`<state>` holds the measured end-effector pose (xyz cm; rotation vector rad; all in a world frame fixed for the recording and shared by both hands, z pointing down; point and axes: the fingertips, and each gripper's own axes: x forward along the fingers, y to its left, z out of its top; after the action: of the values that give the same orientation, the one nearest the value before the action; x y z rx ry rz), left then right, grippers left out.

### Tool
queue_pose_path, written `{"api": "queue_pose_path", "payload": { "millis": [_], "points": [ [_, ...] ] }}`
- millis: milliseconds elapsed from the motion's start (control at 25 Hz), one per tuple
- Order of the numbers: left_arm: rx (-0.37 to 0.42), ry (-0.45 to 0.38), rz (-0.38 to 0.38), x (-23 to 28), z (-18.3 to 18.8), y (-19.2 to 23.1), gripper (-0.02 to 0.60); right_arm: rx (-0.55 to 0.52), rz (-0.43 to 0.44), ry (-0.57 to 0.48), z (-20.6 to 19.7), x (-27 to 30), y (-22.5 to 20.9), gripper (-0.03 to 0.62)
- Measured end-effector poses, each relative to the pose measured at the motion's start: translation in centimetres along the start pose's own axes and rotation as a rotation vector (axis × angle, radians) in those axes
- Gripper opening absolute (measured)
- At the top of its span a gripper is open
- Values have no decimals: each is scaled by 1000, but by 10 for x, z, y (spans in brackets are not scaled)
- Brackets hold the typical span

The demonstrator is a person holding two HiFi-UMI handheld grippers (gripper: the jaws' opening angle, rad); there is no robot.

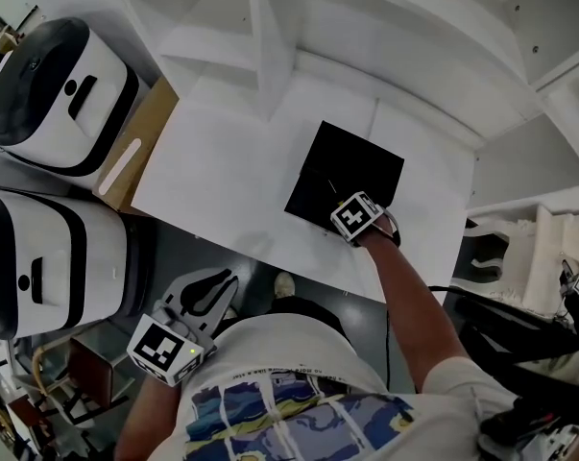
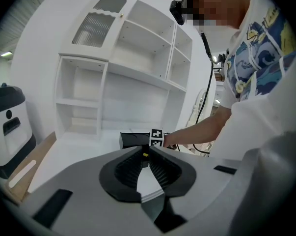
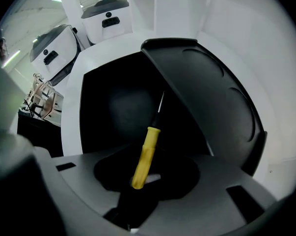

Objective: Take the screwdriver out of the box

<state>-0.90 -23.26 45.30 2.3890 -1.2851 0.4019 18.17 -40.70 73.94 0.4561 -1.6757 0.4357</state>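
A black box (image 1: 351, 166) lies open on the white table (image 1: 222, 181), its lid (image 3: 211, 97) raised to the right. Inside lies a screwdriver (image 3: 145, 154) with a yellow handle and a thin dark shaft. My right gripper (image 1: 343, 206) points down into the box at its near edge. In the right gripper view its jaws (image 3: 145, 175) stand wide on either side of the handle, and the pads do not press on it. My left gripper (image 1: 220, 284) hangs low at the person's left side, off the table, with its tips together (image 2: 145, 154) and nothing in them.
Two white-and-black machines (image 1: 54, 94) (image 1: 49, 267) stand left of the table, beside a brown board (image 1: 140, 142). White shelving (image 1: 231, 27) rises behind the table. Cables and gear (image 1: 519, 325) lie at the right.
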Motion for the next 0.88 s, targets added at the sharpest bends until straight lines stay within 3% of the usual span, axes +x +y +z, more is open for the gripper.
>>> {"api": "queue_pose_path", "payload": {
  "millis": [160, 400, 640, 880],
  "points": [
    [9, -7, 7, -5, 2, 1, 46, -18, -9, 5, -1, 0, -1, 96],
    [12, -18, 14, -18, -1, 7, 46, -24, -11, -11, -1, -8, 1, 93],
    [23, -32, -6, -36, -6, 9, 46, -27, -60, -19, -5, -20, -2, 92],
    [39, -43, -43, -61, -15, 14, 46, -30, -131, -96, 6, -56, 2, 92]
  ]
}}
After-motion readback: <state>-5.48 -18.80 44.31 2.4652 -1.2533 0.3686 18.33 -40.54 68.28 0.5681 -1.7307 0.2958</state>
